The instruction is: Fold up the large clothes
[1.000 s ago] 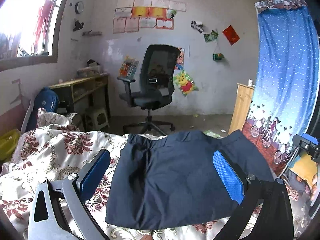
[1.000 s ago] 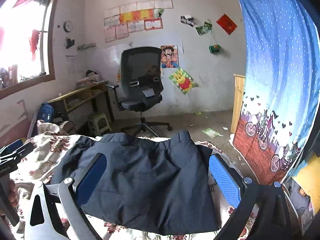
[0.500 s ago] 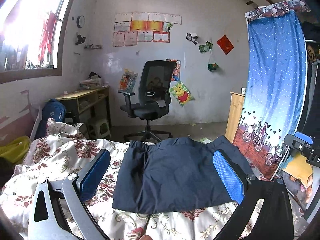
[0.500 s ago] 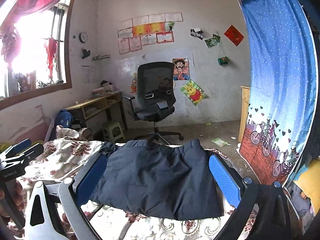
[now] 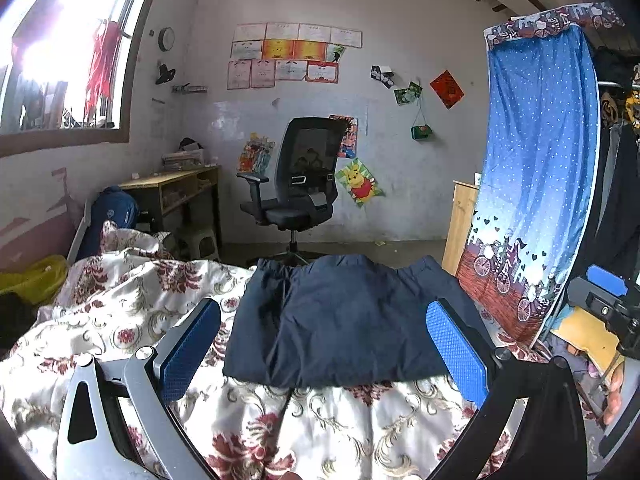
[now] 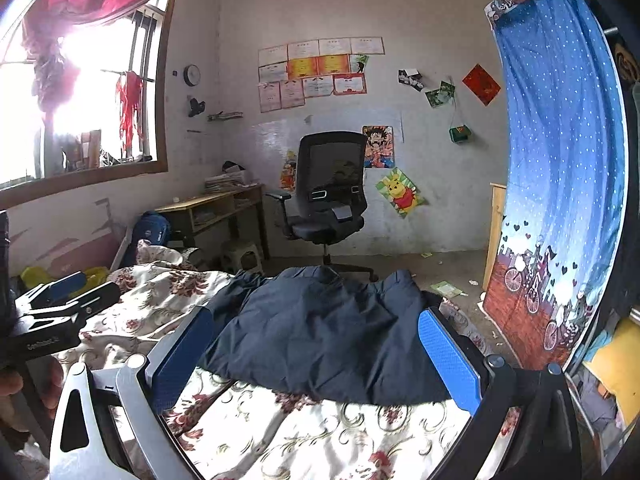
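A dark navy garment (image 5: 340, 324) lies folded into a flat rectangle on the floral bedspread (image 5: 132, 304). In the right wrist view the same navy garment (image 6: 328, 332) shows a few wrinkles along its near edge. My left gripper (image 5: 324, 348) is open, held above and short of the garment's near edge, with nothing between its blue pads. My right gripper (image 6: 316, 352) is open too, also back from the cloth and empty. Each view catches the other gripper at its edge, with a hand on it.
A black office chair (image 5: 296, 196) stands beyond the bed's far end. A wooden desk (image 5: 176, 192) and a small stool (image 5: 200, 240) sit at the left wall. A blue curtain (image 5: 536, 184) hangs on the right beside a wooden cabinet (image 5: 460, 224).
Both grippers have drawn back and risen from the garment, so it looks smaller and more bedspread shows in front. The garment lies still.
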Tool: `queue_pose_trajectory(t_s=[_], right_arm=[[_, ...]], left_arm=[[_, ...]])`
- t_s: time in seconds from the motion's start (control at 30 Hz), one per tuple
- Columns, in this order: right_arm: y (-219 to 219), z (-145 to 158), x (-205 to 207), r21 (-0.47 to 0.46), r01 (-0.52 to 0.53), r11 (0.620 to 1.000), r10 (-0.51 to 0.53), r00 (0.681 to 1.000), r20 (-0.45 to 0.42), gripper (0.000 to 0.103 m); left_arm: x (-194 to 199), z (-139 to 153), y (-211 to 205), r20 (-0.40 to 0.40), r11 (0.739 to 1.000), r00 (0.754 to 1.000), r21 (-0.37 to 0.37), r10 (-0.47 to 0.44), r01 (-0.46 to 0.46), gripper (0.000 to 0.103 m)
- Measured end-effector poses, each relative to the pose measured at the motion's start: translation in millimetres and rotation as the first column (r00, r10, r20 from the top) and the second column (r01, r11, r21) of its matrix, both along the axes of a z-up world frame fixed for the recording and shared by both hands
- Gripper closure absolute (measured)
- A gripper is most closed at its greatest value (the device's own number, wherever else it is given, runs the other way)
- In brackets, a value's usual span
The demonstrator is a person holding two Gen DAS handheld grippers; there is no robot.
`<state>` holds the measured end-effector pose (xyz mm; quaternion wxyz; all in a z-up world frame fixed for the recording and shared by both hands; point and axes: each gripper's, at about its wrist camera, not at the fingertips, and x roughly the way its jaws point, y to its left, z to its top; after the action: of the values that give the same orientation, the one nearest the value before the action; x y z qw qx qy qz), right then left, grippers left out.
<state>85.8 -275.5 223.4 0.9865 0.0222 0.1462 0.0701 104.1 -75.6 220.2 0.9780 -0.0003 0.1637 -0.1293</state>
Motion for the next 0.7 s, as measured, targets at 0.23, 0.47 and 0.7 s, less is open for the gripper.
queue_pose_trajectory(t_s=[0.23, 0.47, 0.7], right_arm=[[10.7, -17.1, -21.8, -0.005, 0.011, 1.000, -0.011, 1.000, -0.004, 0.000], [20.3, -41.3, -34.1, -0.022, 0.030, 0.999, -0.031, 0.999, -0.018, 0.000], [28.1, -62.2, -43.2, -0.025, 0.048, 0.999, -0.048, 0.999, -0.009, 0.000]], left_arm=[[-21.2, -21.5, 6.9, -0.019, 1.000, 1.000, 0.017, 0.013, -0.013, 0.002], [-33.7, -47.0, 12.7, -0.033, 0.999, 0.999, 0.039, 0.034, -0.032, 0.002], [-44.6, -60.9, 15.4, -0.041, 0.999, 0.999, 0.031, 0.032, -0.031, 0.002]])
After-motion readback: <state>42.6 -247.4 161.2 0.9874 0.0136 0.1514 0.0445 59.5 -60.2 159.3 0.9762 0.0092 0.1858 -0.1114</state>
